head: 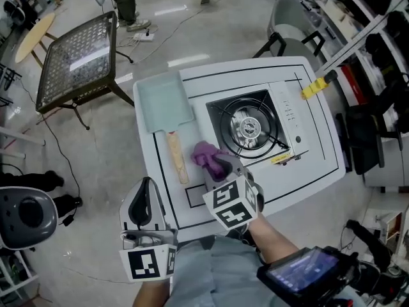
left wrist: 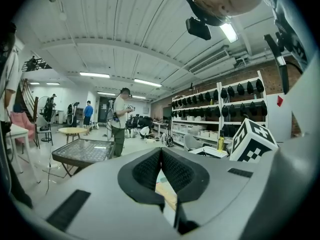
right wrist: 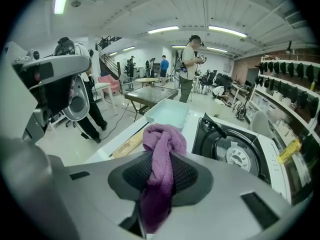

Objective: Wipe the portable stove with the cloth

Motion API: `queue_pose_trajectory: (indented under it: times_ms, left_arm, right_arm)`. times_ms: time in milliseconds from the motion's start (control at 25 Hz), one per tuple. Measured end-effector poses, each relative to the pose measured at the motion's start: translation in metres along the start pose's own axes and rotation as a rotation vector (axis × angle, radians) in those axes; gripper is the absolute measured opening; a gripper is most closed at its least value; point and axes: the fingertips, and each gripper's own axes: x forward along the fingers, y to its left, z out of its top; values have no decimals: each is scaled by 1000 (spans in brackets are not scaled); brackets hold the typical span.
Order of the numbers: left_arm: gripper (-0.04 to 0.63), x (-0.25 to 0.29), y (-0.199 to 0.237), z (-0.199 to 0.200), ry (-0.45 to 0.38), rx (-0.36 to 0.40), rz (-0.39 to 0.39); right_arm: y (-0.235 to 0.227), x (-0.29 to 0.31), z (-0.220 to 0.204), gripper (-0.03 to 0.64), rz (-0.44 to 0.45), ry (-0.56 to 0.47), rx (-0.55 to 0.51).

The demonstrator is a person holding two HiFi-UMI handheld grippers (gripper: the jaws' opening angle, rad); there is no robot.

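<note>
The portable stove (head: 255,130) sits on the white table (head: 319,171), its black top and round burner facing up. My right gripper (head: 222,169) is shut on a purple cloth (head: 208,157) that hangs bunched just left of the stove's front-left corner. In the right gripper view the cloth (right wrist: 162,139) runs between the dark pads and the stove (right wrist: 235,151) lies ahead to the right. My left gripper (head: 144,185) hovers by the table's near left edge, jaws shut with nothing in them; in the left gripper view its pads (left wrist: 147,171) meet at the tip.
A pale blue tray (head: 165,101) and a wooden piece (head: 177,157) lie left of the stove. A yellow item (head: 313,88) sits near the far right edge. On the floor are a mesh-topped table (head: 77,59), a chair (head: 291,24) and a stool (head: 25,213).
</note>
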Motion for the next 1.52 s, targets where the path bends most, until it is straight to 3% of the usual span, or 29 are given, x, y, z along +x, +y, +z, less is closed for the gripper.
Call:
queue_pose_trajectory:
  times_ms: [480,880,1120,1360,1520]
  left_arm:
    - [18,-6,-57,-5,6,43,-20]
    - [18,-57,-151,1,-9,65,75]
    - [18,-98,-203,5,-50,71,131]
    - [18,-138,-225,19,-98,82,221]
    - [18,-151,-227,16,-83,86,264]
  right_arm:
    - [15,-33,-39,121,97,-55,-7]
    - [14,-99,-92,121,233,-105,-90]
    - [8,-144,-118,121,260,-152,-159]
    - [6,-176,-117,121,271,-217,-227]
    - [1,-178,-106,121,270,-241,-242]
